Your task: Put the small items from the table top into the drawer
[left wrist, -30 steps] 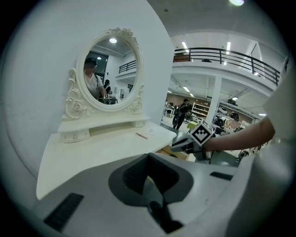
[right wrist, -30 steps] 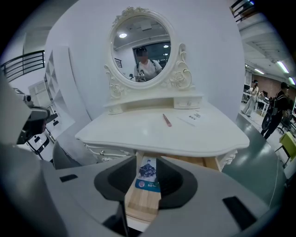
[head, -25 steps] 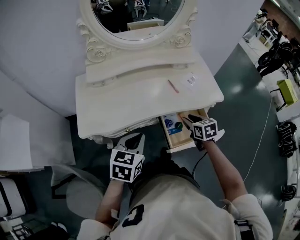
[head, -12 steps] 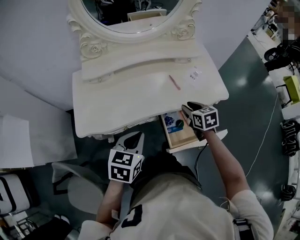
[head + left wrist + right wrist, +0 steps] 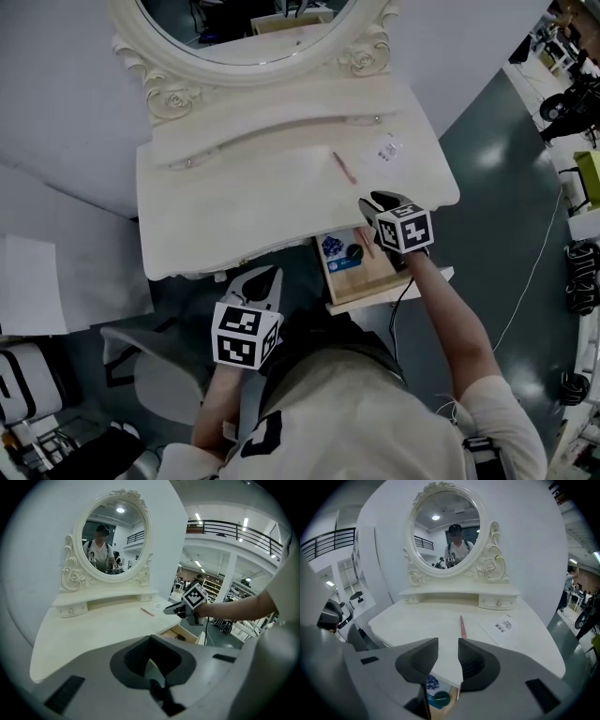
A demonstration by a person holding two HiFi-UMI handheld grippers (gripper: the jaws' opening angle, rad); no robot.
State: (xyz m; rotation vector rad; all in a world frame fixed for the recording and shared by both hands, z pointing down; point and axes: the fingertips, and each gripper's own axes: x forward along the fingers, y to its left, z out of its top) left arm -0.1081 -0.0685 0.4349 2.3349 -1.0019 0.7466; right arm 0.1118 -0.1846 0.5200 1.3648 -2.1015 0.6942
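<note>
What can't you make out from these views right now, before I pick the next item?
Open drawer: in the head view, the tabletop edge and the right gripper cover its rear; in the right gripper view, that gripper's jaws hide most of it.
White label: print too small in every view.
Pink stick: too thin to tell pen from pencil.
Small shelf drawer: shut, contents hidden.
</note>
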